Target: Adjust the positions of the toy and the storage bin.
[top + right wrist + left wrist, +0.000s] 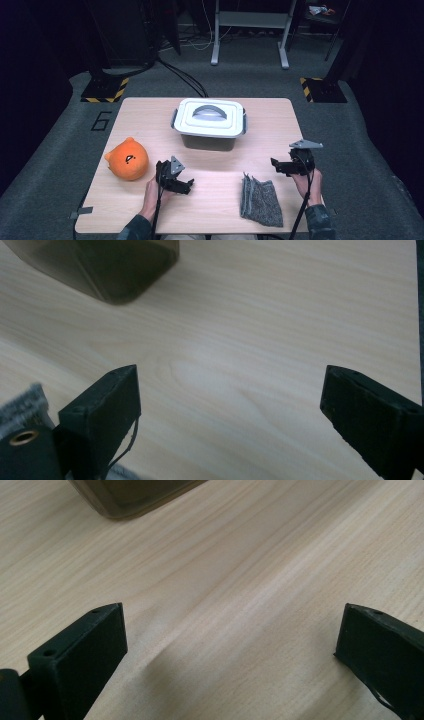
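Note:
A grey storage box (209,137) with a white lid and a grey handle stands at the back middle of the table; its dark lower corner shows in the left gripper view (135,497) and the right gripper view (110,265). An orange plush toy (127,159) lies at the left. A folded grey cloth (261,200) lies front right, its edge (20,405) beside my right jaw. My left gripper (187,186) (232,615) rests open over bare wood, right of the plush. My right gripper (276,165) (230,375) is open above the cloth's far end, holding nothing.
The wooden table (150,115) has bare wood between box and grippers. Grey carpet surrounds it, with a metal stand (250,30) and cables behind. Black-and-yellow striped bases (105,90) (320,90) sit beyond the far corners.

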### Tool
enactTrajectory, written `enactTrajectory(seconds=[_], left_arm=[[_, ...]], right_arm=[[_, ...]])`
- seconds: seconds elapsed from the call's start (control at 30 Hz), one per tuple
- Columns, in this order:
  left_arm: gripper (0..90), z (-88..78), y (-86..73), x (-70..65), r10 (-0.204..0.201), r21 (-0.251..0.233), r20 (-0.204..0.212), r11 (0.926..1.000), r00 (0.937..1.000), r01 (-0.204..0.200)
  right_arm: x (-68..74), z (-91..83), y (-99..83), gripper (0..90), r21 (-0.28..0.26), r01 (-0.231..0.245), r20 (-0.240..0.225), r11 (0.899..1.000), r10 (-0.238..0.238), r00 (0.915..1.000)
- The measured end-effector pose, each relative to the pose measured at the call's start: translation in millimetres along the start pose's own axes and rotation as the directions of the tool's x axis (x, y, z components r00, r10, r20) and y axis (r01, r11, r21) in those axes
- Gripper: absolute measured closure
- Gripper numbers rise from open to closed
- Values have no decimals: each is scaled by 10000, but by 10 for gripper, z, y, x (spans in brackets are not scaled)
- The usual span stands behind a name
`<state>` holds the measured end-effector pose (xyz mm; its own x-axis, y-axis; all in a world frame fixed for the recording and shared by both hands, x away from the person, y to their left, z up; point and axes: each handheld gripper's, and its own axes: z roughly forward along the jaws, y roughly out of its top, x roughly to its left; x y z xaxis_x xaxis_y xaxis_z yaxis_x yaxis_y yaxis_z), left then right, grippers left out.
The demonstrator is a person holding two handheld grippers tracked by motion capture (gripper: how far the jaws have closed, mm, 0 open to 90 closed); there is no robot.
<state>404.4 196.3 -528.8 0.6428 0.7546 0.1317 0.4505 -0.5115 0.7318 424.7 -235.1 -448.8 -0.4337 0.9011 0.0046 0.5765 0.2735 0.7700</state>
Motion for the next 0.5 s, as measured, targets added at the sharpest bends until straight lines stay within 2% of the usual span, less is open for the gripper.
enactTrajectory(seconds=[0.1, 0.2, 0.33, 0.4, 0.5], left_arm=[[0, 2, -2, 1, 29, -19, 16, 10000, 10000, -29], [0, 14, 2, 30, -99, 51, 306, 9999, 9995, 97], [0, 7, 3, 15, 16, 31, 157, 10000, 9999, -16], [0, 16, 2, 12, -81, -46, 136, 10000, 9999, 82], [2, 12, 2, 18, -53, -7, 237, 10000, 9997, 53]], right_arm=[[22, 57, 179, 90, -12, 94, -176, 10000, -94, 9998], [47, 125, 357, 104, -75, 132, -348, 9999, -135, 9993], [66, 235, 565, 127, -200, -30, -603, 9998, 18, 9982], [84, 299, 667, 138, -156, -14, -694, 9999, 3, 9976], [132, 391, 808, 212, -196, 89, -733, 9998, -103, 9973]])
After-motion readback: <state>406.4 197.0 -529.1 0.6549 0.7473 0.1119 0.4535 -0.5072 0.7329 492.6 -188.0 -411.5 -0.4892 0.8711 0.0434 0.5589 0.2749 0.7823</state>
